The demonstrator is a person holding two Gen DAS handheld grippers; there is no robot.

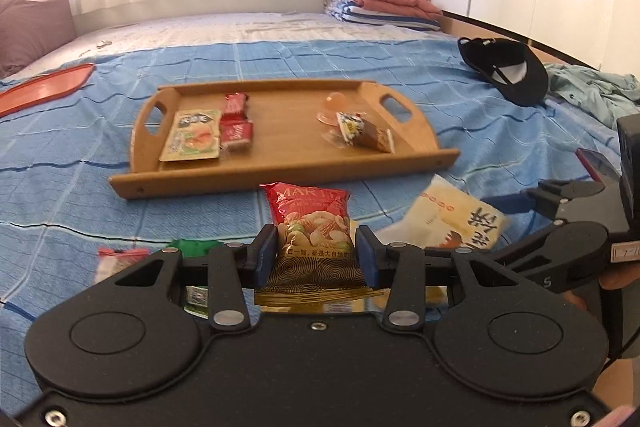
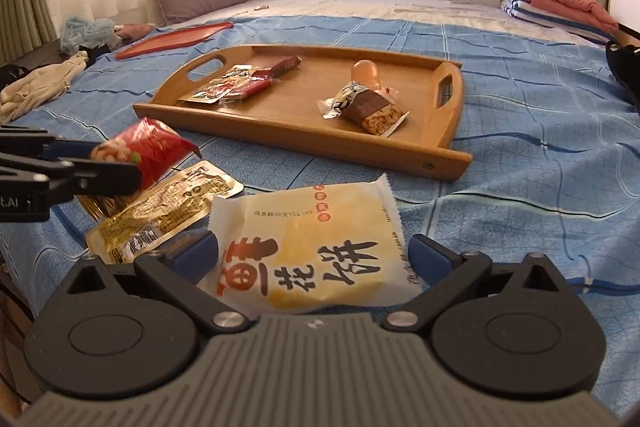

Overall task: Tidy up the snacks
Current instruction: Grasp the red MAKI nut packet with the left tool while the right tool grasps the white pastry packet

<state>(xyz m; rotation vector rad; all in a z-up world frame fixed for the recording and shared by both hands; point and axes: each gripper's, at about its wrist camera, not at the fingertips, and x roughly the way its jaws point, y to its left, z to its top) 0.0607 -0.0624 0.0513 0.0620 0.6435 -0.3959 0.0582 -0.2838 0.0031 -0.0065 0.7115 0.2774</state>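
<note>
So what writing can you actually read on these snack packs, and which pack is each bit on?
"MART", then cut off: red nut packet, held between the left gripper fingers.
Large red and black Chinese characters, seen upside down: pale yellow packet between the open right gripper fingers.
Small Chinese line on the nut packet's gold band: too small to read.
Packs on the wooden tray: print too blurred.

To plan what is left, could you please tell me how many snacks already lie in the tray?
5: a pouch and two red packets at the left end; a jelly cup and a bar at the right. Others may be hidden.
</note>
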